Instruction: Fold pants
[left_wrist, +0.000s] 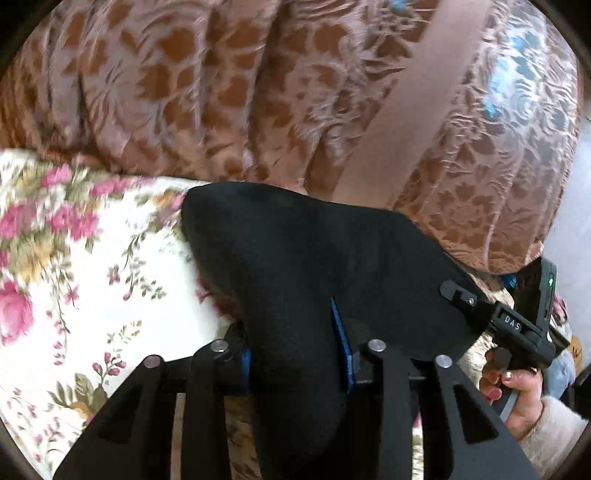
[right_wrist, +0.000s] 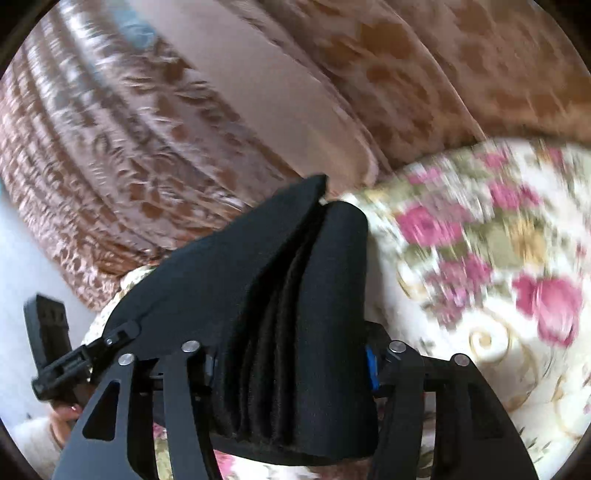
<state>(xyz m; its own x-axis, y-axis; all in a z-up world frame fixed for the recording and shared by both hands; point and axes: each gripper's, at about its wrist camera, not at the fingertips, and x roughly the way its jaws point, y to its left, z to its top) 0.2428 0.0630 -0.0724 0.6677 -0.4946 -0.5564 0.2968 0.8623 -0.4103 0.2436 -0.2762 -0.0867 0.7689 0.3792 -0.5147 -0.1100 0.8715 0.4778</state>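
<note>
Black soft fabric pants, bunched in thick layered folds, clamped by left gripper and right gripper; fingertips buried in cloth, floral bedsheet blurred.

The pants are a matt black cloth, soft and slightly fuzzy, lying in thick layered folds in the right wrist view. The tongs are matt black plastic with small shiny metal pins and a strip of blue on a finger. The bed cover is cream cloth printed with pink roses. Behind it, the curtain is a glossy brown fabric with a raised, embossed leaf pattern and a smooth plain band.
</note>
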